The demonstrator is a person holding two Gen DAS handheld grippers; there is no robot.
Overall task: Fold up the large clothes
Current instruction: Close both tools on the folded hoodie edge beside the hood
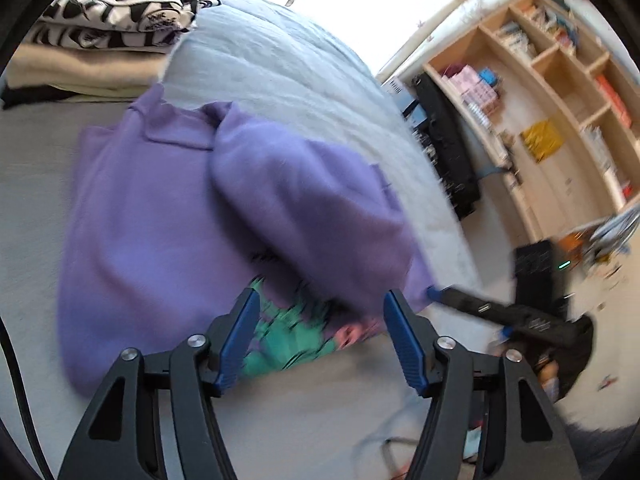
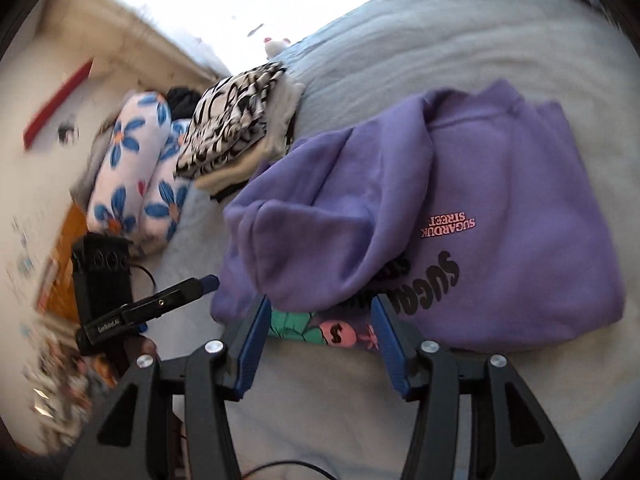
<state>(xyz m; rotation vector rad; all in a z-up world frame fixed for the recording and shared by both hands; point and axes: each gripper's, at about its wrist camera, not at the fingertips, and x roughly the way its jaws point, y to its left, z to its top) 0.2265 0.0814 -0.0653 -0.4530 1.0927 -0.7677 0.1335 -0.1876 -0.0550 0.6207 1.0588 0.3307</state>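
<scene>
Left wrist view: the left hand-held gripper hangs just above the near hem of the purple sweatshirt, its blue jaws apart with nothing pinched between them. The sweatshirt lies partly folded on the bed, one sleeve laid across the chest and bulging high. At 4 o'clock the right hand-held gripper pokes in at the sweatshirt's corner. To do the fold well, it looks wise to press that puffed sleeve flat first, then take the hem by both corners at equal depth. A stack of folded clothes sits at 11 o'clock, touching or just beside the collar, so little room is left there. The bed edge runs from 1 to 4 o'clock, with shelves beyond.

Right wrist view: the right hand-held gripper also stands with jaws apart and empty, over the printed hem of the sweatshirt. The left hand-held gripper reaches in from 9 o'clock, near the sweatshirt's corner. Open bedding lies from 12 to 3 o'clock, the best room for carrying the hem up. Flowered pillows and the folded stack crowd 10 to 11 o'clock.
</scene>
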